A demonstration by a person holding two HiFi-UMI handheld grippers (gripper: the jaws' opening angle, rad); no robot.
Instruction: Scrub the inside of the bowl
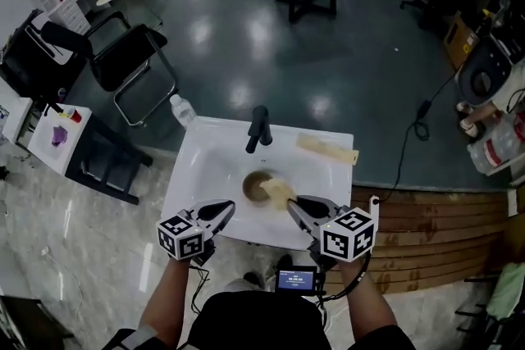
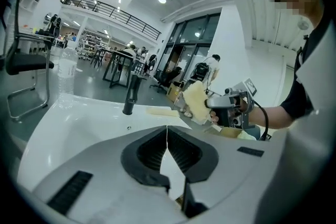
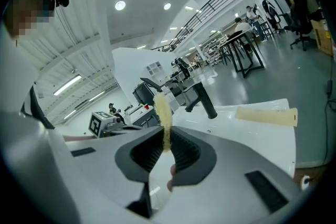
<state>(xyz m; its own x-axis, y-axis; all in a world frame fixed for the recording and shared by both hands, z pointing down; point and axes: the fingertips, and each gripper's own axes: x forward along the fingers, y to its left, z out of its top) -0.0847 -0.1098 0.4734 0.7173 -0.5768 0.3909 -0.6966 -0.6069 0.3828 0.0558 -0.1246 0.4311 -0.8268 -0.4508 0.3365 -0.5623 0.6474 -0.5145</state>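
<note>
The bowl [image 1: 253, 184] sits low in the middle of the sink [image 1: 213, 156], just in front of the faucet [image 1: 259, 127], brown inside and open upward. The sponge [image 1: 277, 192] hangs over its right edge; from the head view you cannot tell whether it touches the rim yet or is just above it.

Your right gripper [image 1: 294, 206] is clamped on that sponge. The right gripper view shows the jaws pinching a thin lower edge, with most of the sponge standing free past the tips. Your left gripper [image 1: 227, 210] is fully closed on nothing, with its tips near the sink's front lip and just left of the bowl.

The main risk is the loose bowl. Nothing holds it, so once you press and circle inside it, it will likely slide or spin on the slick basin, or tip if you push against one wall. Brace its rim with the left gripper first.

The narrow bite on the sponge is the second risk. Pressing hard could fold the sponge over or drag it out of the jaws, leaving bare fingertips scraping the bowl.

A spare pad [image 1: 326, 149] lies on the right ledge and a bottle [image 1: 181, 109] stands at the back left corner, both clear of your path.
</note>
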